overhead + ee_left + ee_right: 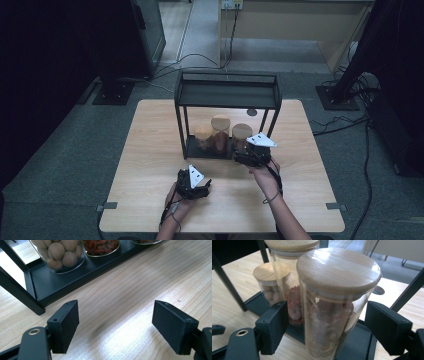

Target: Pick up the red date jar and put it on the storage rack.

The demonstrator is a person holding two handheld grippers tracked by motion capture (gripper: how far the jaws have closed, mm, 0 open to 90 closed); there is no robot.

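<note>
A black metal rack (227,92) stands at the back middle of the wooden table (150,150), with three glass jars with wooden lids on its bottom shelf. My right gripper (248,152) is at the right jar (241,134). In the right gripper view this jar (337,302) stands between the two pads (273,327) of my right gripper (325,315), with a gap on each side. The middle jar (292,297) holds red pieces and the short left jar (268,285) holds round nuts. My left gripper (195,182) (115,312) stays open over bare wood in front of the rack.
The rack's bottom shelf (75,277) has a raised front lip, and thin black posts (228,285) rise at its corners. Its top tray (227,80) overhangs the jars. A round hole (251,112) sits in the tabletop behind the rack. Cables cross the floor beyond the table.
</note>
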